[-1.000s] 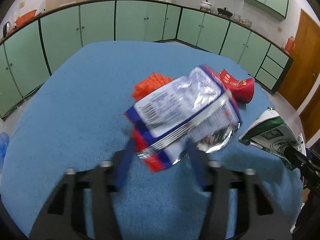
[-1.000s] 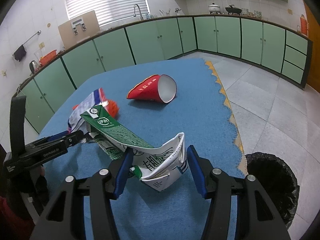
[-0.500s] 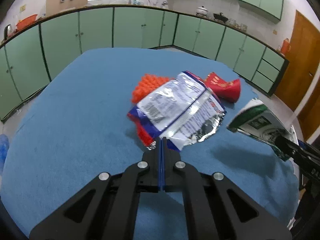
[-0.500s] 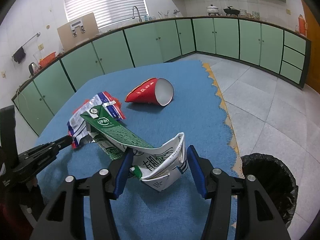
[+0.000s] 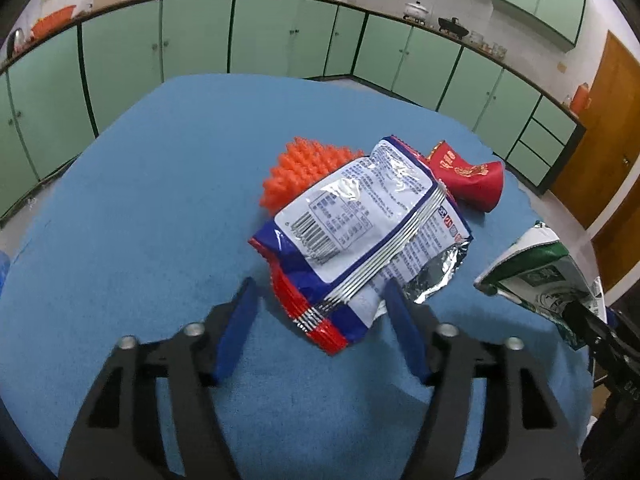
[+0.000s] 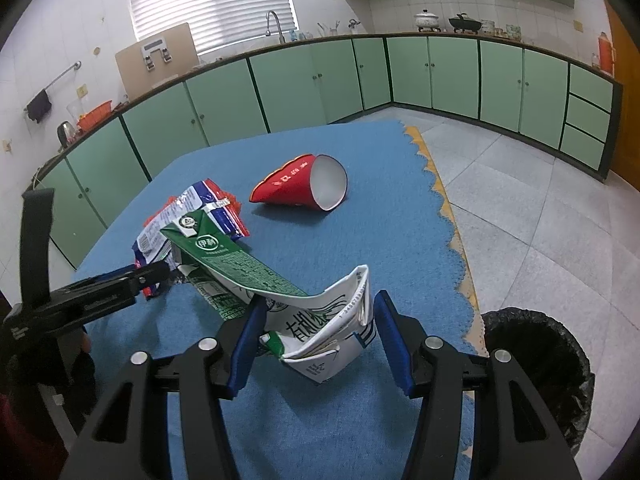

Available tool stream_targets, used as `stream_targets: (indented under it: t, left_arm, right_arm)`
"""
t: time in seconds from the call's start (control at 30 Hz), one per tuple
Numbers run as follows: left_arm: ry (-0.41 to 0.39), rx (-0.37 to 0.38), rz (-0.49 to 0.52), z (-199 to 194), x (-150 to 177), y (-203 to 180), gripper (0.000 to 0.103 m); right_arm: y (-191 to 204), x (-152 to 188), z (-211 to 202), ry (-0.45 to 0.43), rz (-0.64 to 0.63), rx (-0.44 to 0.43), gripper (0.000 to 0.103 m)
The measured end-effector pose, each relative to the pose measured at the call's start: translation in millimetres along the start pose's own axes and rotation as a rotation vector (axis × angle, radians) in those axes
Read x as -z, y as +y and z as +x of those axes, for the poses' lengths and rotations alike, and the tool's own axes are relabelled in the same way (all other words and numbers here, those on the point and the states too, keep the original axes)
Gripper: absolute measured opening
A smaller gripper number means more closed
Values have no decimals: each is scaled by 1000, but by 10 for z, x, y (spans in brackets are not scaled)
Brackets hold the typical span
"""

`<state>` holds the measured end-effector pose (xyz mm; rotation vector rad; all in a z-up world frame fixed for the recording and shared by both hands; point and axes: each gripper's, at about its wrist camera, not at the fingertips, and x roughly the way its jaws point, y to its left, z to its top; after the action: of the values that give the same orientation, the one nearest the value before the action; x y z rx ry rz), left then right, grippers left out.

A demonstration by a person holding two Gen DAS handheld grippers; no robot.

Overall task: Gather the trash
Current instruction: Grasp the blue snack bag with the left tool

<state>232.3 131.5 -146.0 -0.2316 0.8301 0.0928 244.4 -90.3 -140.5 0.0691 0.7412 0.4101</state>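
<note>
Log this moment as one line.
left gripper: jaws opening around snack bag | right gripper: holding milk carton | bin: open

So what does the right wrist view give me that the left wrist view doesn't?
Only the right wrist view shows the black-lined trash bin on the floor past the mat's edge, the paper cup's white open mouth, and the right gripper clamped on the crushed milk carton.

Only the left wrist view shows the left gripper, jaws opening around the snack bag's near corner, and most of the orange bumpy ball behind the bag.

Both show the blue mat, bag, red paper cup and carton.
</note>
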Motion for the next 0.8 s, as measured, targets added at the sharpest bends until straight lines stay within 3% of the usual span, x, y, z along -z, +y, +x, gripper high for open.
stream_targets:
  t: [0.27, 0.3, 0.37, 0.57, 0.8]
  left_arm:
    - [-60, -12, 15, -192, 147, -122, 21]
    - [-69, -7, 14, -236, 172, -133, 10]
    - [-88, 4, 25, -313, 213, -174, 4]
    - [-142, 8, 107, -529, 343, -413, 1]
    - [-84, 33, 160, -452, 441, -621, 6]
  right_arm:
    - [4, 5, -2, -3, 10, 0, 55]
    - [0, 4, -8, -5, 13, 2, 55]
    - [-11, 4, -20, -10, 22, 7, 55]
    - [-43, -11, -105, -32, 45, 11, 55]
    - [-79, -8, -144, -36, 48, 15, 55]
